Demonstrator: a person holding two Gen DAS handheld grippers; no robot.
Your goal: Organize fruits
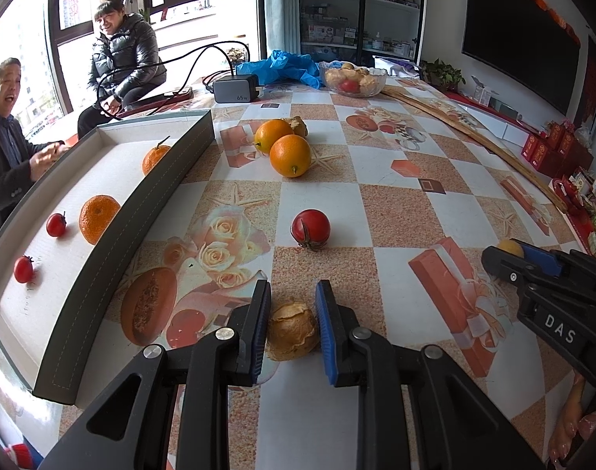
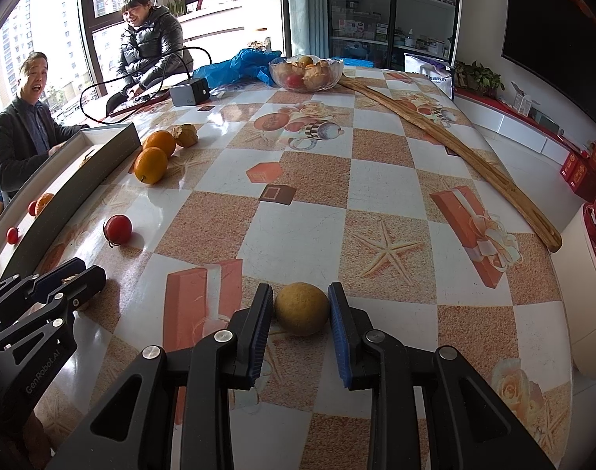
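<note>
My left gripper (image 1: 294, 290) is shut on a cracked brown fruit (image 1: 292, 332) that rests on the patterned table. A smooth yellow-brown round fruit (image 2: 301, 309) sits on the table with my right gripper (image 2: 301, 290) shut on it. The right gripper (image 1: 509, 260) also shows at the right edge of the left wrist view. A grey-walled tray (image 1: 141, 215) on the left holds two tangerines (image 1: 98, 219) and two small tomatoes (image 1: 56, 224). A larger tomato (image 1: 310, 229) and two oranges (image 1: 290, 155) lie loose on the table, with another brown fruit (image 1: 299, 125) behind them.
A glass bowl (image 1: 354, 80) of fruit stands at the far edge beside a blue plastic bag (image 1: 282, 66) and a charger (image 1: 235, 90) with cables. A long wooden strip (image 2: 454, 145) runs along the right side. Two people (image 1: 125, 58) sit beyond the tray.
</note>
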